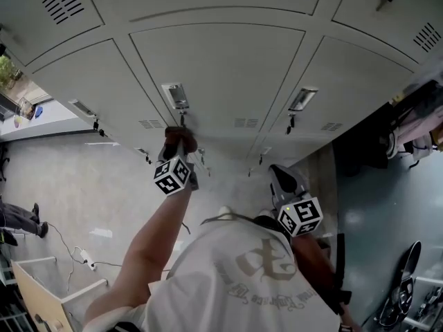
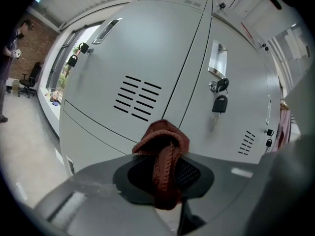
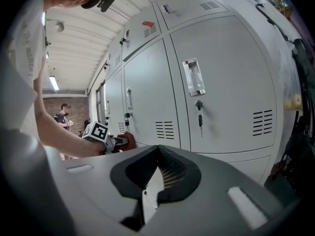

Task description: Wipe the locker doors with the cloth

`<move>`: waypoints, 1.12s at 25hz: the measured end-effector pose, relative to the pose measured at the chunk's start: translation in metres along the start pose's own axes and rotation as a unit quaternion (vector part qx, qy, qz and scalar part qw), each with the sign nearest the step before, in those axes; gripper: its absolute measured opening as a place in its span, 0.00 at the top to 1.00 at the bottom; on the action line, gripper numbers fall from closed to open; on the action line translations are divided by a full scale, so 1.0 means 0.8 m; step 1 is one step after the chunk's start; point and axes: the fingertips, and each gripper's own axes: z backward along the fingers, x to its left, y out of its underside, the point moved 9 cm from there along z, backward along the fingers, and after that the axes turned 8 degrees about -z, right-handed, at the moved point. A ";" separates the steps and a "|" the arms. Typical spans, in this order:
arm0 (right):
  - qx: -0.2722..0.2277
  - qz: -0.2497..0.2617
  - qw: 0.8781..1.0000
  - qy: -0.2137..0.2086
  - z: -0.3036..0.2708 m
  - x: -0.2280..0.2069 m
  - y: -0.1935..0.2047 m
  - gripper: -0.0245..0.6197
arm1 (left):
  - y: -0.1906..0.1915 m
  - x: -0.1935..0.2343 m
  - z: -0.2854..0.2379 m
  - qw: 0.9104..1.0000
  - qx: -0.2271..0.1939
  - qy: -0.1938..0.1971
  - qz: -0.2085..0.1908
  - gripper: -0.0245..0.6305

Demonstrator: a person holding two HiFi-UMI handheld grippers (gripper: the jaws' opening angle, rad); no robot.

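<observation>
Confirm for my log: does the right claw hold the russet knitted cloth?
No, the right claw is empty; the left claw clamps the russet knitted cloth.

We are seeing soft, even daylight spreading over the pale locker doors (image 1: 214, 75), with a window (image 1: 17, 81) glowing at nine o'clock in the head view and a ceiling strip light (image 3: 53, 83) shining at nine o'clock in the right gripper view. Both gripper views are bowing straight lines towards dark, rounded corners, and we are finding the nearest foreground soft and shadowed.

left gripper (image 1: 177, 144) holds dark red cloth (image 1: 182, 137) by grey locker door (image 1: 214, 68), just under its handle (image 1: 176, 95); right gripper (image 1: 282, 178) hangs back nr person's white shirt (image 1: 235, 268).
</observation>
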 end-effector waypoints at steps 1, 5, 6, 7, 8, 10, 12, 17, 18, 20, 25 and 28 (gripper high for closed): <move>0.000 -0.001 1.000 -0.002 0.000 -0.002 0.000 0.95 | 0.001 -0.002 0.000 1.000 0.004 0.002 0.003 0.84; -0.001 0.002 1.000 -0.014 -0.001 -0.016 -0.007 0.95 | 0.002 -0.016 -0.005 1.000 0.015 0.008 0.015 0.84; 0.000 0.006 1.000 -0.017 0.000 -0.019 -0.009 0.95 | 0.003 -0.021 -0.005 1.000 0.018 0.008 0.017 0.84; 0.002 0.009 1.000 -0.019 0.000 -0.022 -0.010 0.95 | 0.004 -0.026 -0.006 1.000 0.020 0.008 0.018 0.84; 0.004 0.011 1.000 -0.020 0.000 -0.025 -0.011 0.95 | 0.006 -0.031 -0.007 1.000 0.023 0.011 0.019 0.84; 0.008 0.012 1.000 -0.023 0.001 -0.033 -0.013 0.95 | 0.009 -0.044 -0.010 0.999 0.028 0.019 0.023 0.84; 0.010 0.013 0.999 -0.029 0.001 -0.040 -0.017 0.95 | 0.013 -0.058 -0.012 0.999 0.032 0.029 0.026 0.84; 0.012 0.019 0.999 -0.042 0.003 -0.059 -0.026 0.95 | 0.023 -0.103 -0.019 0.997 0.048 0.064 0.012 0.84; 0.012 0.019 0.999 -0.045 0.004 -0.062 -0.028 0.95 | 0.025 -0.113 -0.021 0.996 0.050 0.071 0.009 0.84; 0.013 0.021 0.998 -0.050 0.005 -0.069 -0.032 0.95 | 0.029 -0.130 -0.025 0.995 0.053 0.084 0.005 0.84; 0.017 0.048 0.997 -0.052 0.013 -0.084 -0.038 0.95 | 0.040 -0.168 -0.033 0.992 0.062 0.106 0.000 0.84; 0.018 0.051 0.997 -0.052 0.016 -0.093 -0.038 0.95 | 0.045 -0.188 -0.038 0.989 0.068 0.130 -0.004 0.84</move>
